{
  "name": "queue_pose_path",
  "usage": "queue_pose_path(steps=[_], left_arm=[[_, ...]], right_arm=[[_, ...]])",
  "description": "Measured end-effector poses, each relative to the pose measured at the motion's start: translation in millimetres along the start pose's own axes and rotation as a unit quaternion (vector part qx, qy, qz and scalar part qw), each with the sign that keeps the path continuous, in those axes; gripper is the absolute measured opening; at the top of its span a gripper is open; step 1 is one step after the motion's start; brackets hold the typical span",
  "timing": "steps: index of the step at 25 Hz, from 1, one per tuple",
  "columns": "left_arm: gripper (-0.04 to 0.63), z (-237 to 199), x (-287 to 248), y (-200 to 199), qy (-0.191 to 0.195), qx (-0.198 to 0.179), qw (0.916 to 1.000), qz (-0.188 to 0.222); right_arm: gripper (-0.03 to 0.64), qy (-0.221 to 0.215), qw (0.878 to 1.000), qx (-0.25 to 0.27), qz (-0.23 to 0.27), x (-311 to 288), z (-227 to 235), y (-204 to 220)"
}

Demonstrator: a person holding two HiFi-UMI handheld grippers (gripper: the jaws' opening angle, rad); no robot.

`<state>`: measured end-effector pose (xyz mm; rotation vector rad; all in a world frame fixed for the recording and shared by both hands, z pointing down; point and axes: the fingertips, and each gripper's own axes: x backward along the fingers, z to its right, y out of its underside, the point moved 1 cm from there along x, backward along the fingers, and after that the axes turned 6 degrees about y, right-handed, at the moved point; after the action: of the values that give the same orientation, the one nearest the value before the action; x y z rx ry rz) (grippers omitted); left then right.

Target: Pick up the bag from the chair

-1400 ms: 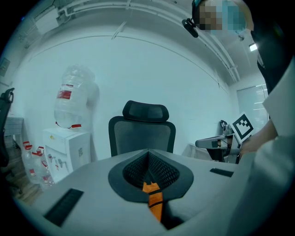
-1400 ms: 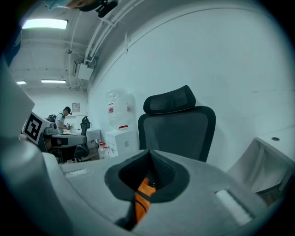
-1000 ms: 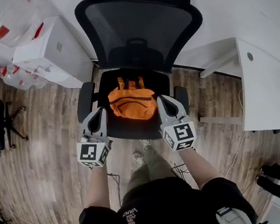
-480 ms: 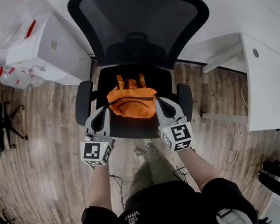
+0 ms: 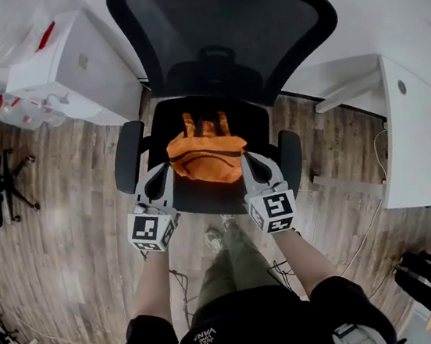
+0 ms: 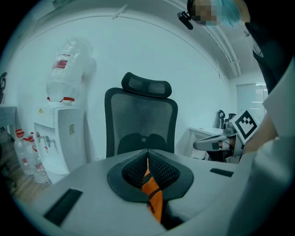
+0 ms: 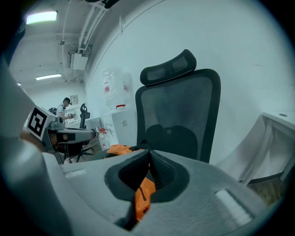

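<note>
Nearest: left gripper (image 5: 161, 181) and right gripper (image 5: 253, 167), held out over the front of the chair seat (image 5: 206, 201), one on each side of the bag (image 5: 206, 157). Both sets of jaws are clenched tip to tip with nothing pinched. Each gripper view shows only a sliver of orange through the gap behind the closed tips.

Bag: orange, dark zip line, slumped on the black seat with its straps toward the backrest (image 5: 230, 43). Not touched, as far as I can tell.

Beyond: water dispenser (image 5: 68, 68) at left, white desk (image 5: 420, 140) at right.

Status (judged): approach only, nothing grasped or lifted. Left to do: open jaws, grip bag, raise it clear of the seat
</note>
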<state>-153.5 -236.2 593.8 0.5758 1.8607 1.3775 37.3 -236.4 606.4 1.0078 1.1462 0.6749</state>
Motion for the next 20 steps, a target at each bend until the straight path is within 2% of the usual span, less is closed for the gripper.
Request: queue_pose_path(steps=[18,19,20], left_arm=[[0.011,-17,-15,43,-0.019,0.036,0.9986,-0.034],[0.011,-18,-15,45,-0.020,0.039,0.9984,-0.036],[0.012,-19,-16,47,-0.020,0.040,0.9983,-0.038]], right_arm=[[0.002,-0.006,0.999,-0.011,-0.031,-16,4,36],[0.094,-0.006,0.999,-0.015,-0.036,-17,4,39],[0.144,-0.006,0.999,-0.018,-0.041,-18,4,42]])
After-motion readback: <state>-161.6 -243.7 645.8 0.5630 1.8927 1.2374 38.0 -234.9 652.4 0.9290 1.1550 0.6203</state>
